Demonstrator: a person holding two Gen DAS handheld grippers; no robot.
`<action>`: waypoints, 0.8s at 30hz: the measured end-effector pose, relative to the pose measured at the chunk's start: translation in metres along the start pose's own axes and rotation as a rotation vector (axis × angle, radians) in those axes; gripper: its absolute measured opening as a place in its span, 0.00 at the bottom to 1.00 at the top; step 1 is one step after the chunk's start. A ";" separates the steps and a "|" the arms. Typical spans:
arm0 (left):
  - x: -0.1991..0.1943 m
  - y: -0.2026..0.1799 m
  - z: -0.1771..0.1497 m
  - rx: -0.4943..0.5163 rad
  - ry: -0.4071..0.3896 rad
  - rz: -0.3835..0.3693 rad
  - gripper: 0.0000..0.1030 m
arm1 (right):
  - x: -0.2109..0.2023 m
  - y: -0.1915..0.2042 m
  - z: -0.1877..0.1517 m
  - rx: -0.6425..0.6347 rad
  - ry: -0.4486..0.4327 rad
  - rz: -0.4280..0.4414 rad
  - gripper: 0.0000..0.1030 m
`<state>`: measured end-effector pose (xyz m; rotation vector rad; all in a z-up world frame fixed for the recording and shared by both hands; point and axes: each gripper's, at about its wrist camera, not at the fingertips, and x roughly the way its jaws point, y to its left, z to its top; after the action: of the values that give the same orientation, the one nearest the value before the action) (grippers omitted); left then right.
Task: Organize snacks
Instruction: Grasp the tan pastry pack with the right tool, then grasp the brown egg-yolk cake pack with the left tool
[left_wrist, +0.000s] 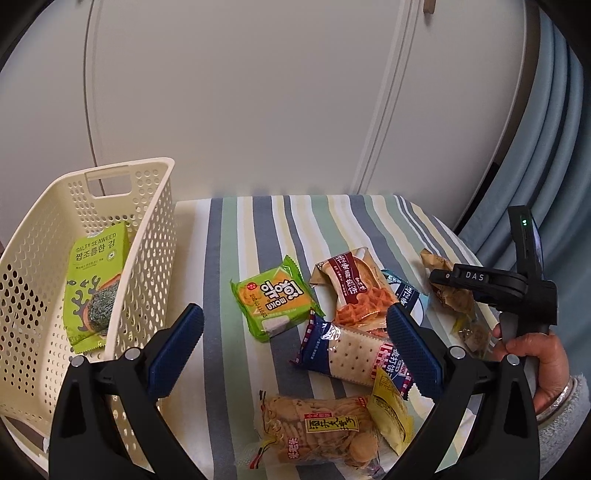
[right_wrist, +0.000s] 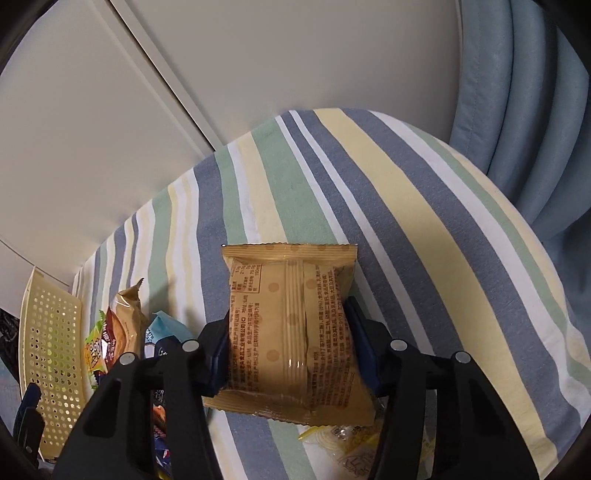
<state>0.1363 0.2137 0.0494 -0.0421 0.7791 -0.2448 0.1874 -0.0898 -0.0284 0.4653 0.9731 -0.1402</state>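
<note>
A cream perforated basket (left_wrist: 37, 254) stands at the left of the striped cloth, with a green seaweed packet (left_wrist: 96, 280) leaning inside it. My left gripper (left_wrist: 295, 347) is open above the loose snacks: a green square packet (left_wrist: 275, 299), a waffle packet (left_wrist: 351, 284), a blue-and-white cracker packet (left_wrist: 351, 354) and a bag of round rice crackers (left_wrist: 317, 428). My right gripper (right_wrist: 288, 325) is shut on a tan packet (right_wrist: 291, 332), held just above the cloth. In the left wrist view the right gripper (left_wrist: 480, 284) sits at the far right in a hand (left_wrist: 535, 354).
The striped cloth (right_wrist: 406, 221) covers the table, which ends at a white panelled wall (left_wrist: 258, 92) behind. Blue curtain folds (right_wrist: 535, 110) hang to the right. A small yellow sachet (left_wrist: 391, 410) lies by the rice crackers. The basket (right_wrist: 51, 350) shows at the left of the right wrist view.
</note>
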 end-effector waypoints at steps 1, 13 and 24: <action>0.003 -0.002 0.002 0.002 0.006 -0.009 0.97 | -0.003 0.000 -0.001 -0.002 -0.012 0.010 0.53; 0.054 -0.039 0.033 -0.002 0.119 -0.113 0.97 | -0.015 -0.005 0.000 -0.005 -0.051 0.119 0.53; 0.104 -0.045 0.047 -0.082 0.231 -0.124 0.88 | -0.015 -0.018 0.001 0.043 -0.050 0.146 0.53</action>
<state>0.2308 0.1431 0.0169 -0.1419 1.0179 -0.3398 0.1741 -0.1078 -0.0207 0.5683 0.8851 -0.0413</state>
